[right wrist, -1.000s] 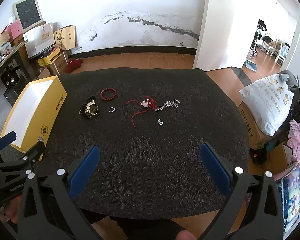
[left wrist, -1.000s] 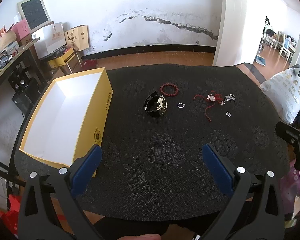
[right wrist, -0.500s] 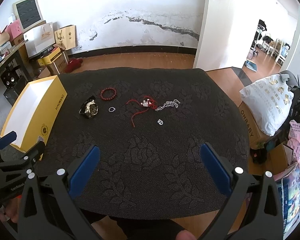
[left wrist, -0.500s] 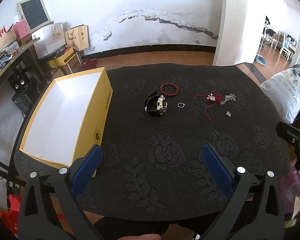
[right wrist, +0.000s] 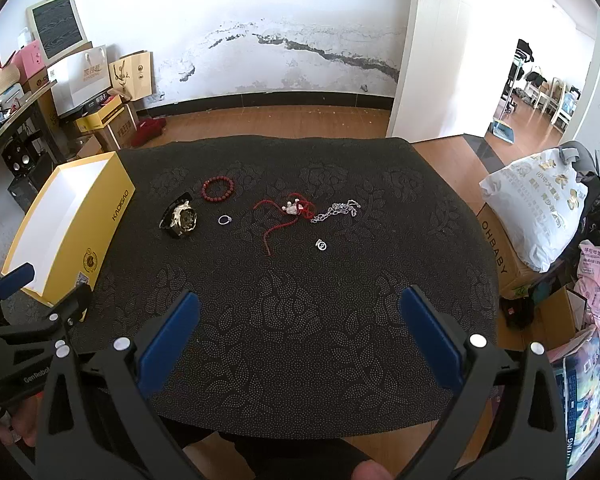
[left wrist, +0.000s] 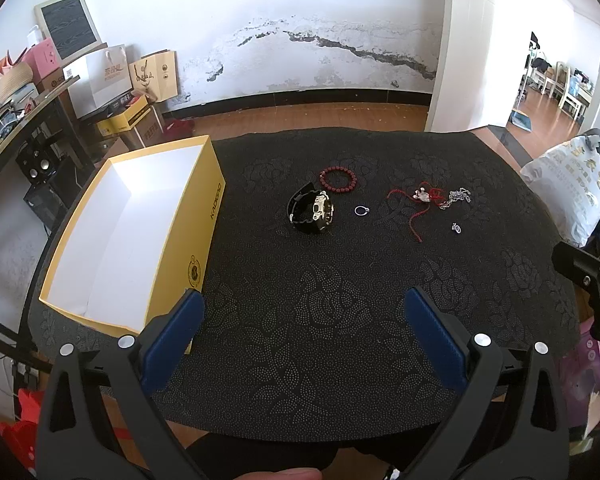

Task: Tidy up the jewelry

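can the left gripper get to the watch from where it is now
Probably yes. The left gripper is open, holding nothing, and only bare black tablecloth lies between it and the watch. The yellow box stands off to the side, clear of that path.

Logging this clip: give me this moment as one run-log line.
left gripper: open, empty | right gripper: open, empty | watch, bead bracelet, ring on cloth | yellow box: empty

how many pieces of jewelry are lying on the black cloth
6: watch nearest the yellow box, red bead bracelet behind it, small ring, red cord charm, silver chain, small silver piece in front.
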Demonstrator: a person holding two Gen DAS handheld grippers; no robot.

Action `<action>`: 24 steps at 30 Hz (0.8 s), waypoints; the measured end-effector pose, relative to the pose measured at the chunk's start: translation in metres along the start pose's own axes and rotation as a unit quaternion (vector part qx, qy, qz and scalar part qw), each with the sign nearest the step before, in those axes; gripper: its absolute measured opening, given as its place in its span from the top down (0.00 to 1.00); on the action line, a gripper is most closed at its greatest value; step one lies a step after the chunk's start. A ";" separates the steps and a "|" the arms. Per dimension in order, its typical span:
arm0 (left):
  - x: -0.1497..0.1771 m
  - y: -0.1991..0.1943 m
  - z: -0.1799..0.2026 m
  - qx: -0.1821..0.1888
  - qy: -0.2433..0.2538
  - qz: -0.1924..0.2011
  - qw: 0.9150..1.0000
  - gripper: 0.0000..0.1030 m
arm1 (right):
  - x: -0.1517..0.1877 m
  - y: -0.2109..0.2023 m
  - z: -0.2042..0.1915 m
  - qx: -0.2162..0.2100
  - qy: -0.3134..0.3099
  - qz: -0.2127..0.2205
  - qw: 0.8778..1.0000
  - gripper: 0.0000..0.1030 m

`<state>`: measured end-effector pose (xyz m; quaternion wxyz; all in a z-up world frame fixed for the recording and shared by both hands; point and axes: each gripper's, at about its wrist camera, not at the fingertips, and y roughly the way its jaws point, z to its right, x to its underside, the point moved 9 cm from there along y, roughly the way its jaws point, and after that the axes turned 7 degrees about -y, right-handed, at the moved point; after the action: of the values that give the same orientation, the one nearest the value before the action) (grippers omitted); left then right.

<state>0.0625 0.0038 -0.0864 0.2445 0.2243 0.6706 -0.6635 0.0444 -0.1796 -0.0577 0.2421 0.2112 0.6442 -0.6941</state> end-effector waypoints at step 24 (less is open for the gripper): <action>-0.011 0.060 -0.001 0.002 -0.017 -0.032 0.999 0.05 | -0.005 0.028 0.007 0.006 0.002 -0.021 1.000 0.06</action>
<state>0.1082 0.0057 -0.1263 0.2339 0.1915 0.6719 -0.6761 0.0654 -0.1875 -0.0763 0.2250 0.2002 0.6450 -0.7024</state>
